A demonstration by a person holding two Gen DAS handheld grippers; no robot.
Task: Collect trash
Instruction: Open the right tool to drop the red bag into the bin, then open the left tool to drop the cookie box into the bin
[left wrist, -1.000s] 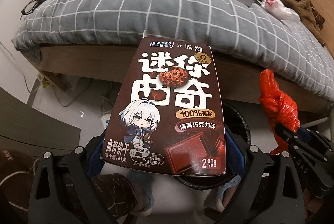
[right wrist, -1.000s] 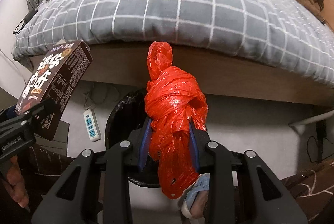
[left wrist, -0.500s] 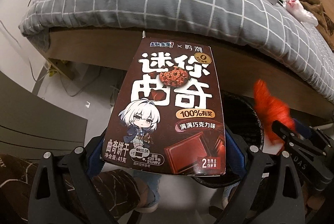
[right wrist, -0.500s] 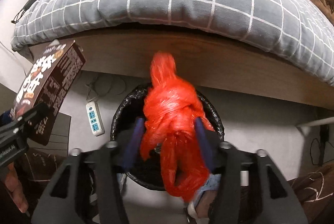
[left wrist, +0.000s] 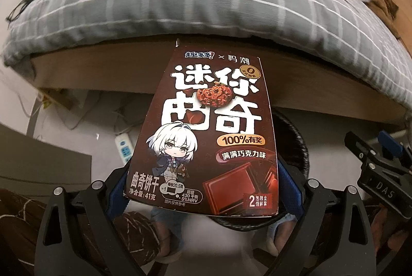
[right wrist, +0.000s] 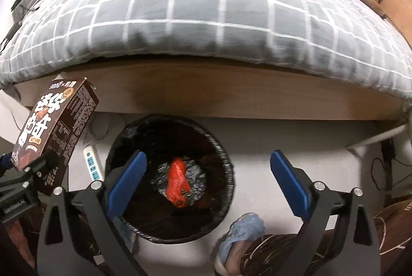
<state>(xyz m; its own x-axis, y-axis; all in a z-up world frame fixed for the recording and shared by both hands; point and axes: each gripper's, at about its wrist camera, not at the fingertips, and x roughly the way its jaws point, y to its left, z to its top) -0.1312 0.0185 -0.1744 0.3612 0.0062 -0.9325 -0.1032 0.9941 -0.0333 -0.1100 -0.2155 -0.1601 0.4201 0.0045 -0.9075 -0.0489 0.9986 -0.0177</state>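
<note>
My right gripper (right wrist: pixel 206 179) stands with its jaws spread wide and nothing between them, directly above the trash bin (right wrist: pixel 226 160). The red plastic bag (right wrist: pixel 177 180) lies at the bottom of the bin, on the black liner. My left gripper (left wrist: pixel 203 195) is clamped on the lower end of the cookie box (left wrist: pixel 206 132), which stands upright between the blue pads and sits left of the bin opening, near the bed (right wrist: pixel 206 18).

The step in hand, as I judge it, is depositing the box. Procedure:
1. Carry the box rightward until it is over the middle of the opening, not the rim.
2. Move the right gripper aside to avoid contact.
3. Tip the box downward, then release.

A power strip (right wrist: pixel 91 164) lies on the floor beside the bin; keep clear of it.
</note>
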